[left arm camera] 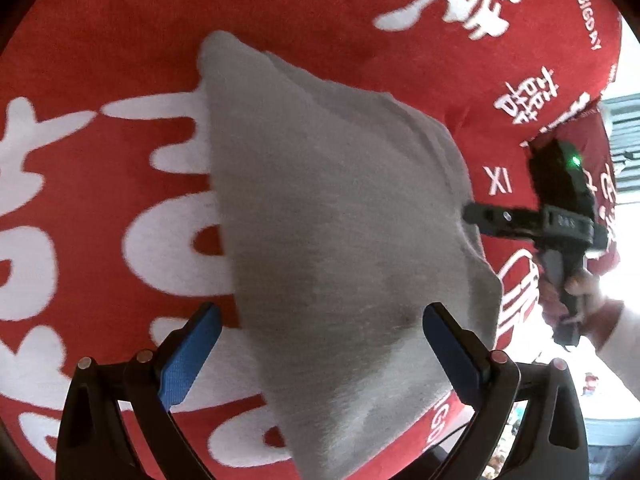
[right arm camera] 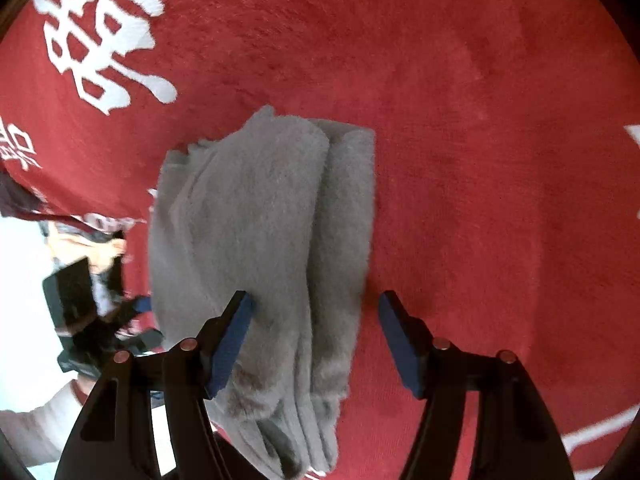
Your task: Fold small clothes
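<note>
Grey fleecy garment (left arm camera: 332, 216), folded in several layers, lying on a red cloth (left arm camera: 100, 40) with big white printed characters (left arm camera: 36, 208). Nothing else lying on the cloth near the garment; only red pile and white print around it.

Left gripper (left arm camera: 322, 328) above the near end of the garment, jaws wide apart, blue pads (left arm camera: 188, 356) on both sides and not pressing the fabric. One pad over the red cloth just beside the garment edge, the other over the grey fabric itself. Not holding anything.

Right gripper (right arm camera: 316, 320) over the other end of the fold, jaws opening, the stacked layers (right arm camera: 304, 432) between them. Left pad (right arm camera: 230, 344) touching or very near the grey surface, cannot tell which; right pad over bare red cloth, apart from the garment. No grip visible.

In the left wrist view, right gripper also visible at the far right, black body with a green light (left arm camera: 575, 159), held by a hand (left arm camera: 588, 292) with a pale sleeve, its fingertip at the garment edge. In the right wrist view, the left gripper low at the left, blurred, partly behind the garment edge. Bright pale area past the hanging cloth border (right arm camera: 60, 216), details not readable.
</note>
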The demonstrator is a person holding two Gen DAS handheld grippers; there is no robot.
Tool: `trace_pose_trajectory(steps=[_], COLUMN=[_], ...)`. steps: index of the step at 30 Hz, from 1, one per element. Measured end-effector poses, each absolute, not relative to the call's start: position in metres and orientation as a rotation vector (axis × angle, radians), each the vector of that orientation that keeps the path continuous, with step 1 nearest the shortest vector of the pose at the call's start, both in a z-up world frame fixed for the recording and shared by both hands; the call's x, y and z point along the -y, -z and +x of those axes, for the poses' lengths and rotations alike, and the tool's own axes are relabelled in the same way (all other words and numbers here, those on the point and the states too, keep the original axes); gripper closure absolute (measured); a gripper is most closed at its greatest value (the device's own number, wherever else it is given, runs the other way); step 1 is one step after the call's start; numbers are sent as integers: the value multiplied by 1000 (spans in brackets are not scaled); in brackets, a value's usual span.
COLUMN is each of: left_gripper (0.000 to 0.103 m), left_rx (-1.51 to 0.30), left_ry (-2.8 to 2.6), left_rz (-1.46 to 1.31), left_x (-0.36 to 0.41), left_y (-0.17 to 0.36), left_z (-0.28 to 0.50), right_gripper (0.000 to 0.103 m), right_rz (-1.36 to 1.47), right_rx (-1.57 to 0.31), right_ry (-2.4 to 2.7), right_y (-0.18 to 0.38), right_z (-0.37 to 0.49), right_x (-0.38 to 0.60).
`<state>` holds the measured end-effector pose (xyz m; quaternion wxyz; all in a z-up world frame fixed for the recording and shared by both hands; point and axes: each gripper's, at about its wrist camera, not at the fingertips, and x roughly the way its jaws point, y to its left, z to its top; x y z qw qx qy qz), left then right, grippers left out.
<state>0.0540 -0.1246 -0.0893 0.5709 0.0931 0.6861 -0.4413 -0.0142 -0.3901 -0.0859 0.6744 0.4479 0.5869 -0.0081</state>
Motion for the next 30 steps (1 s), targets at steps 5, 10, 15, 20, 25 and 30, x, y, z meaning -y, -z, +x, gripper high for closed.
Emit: trace_pose_trajectory(steps=[5, 10, 15, 20, 25, 30], left_gripper=[2, 2, 2, 10, 43, 51], left_rx=[-1587, -1619, -1597, -1609, -1548, -1531], left_ry=[1042, 1002, 1004, 951, 953, 987], left_rz=[254, 148, 202, 144, 114, 79], left_x=[139, 138, 141, 139, 126, 123], left_y=[95, 93, 100, 104, 83, 62], left_z=[41, 48, 41, 40, 38, 36], right_gripper=[28, 28, 27, 50, 70, 72], right_rz=[1026, 1093, 1155, 1275, 1307, 1356], right_rx=[-1272, -1218, -1222, -1217, -1184, -1126], right_ry=[-50, -194, -203, -115, -141, -191], right_y=[92, 89, 105, 112, 102, 81], right_z=[-5, 12, 18, 4, -2, -2], right_x=[392, 383, 384, 395, 396, 388])
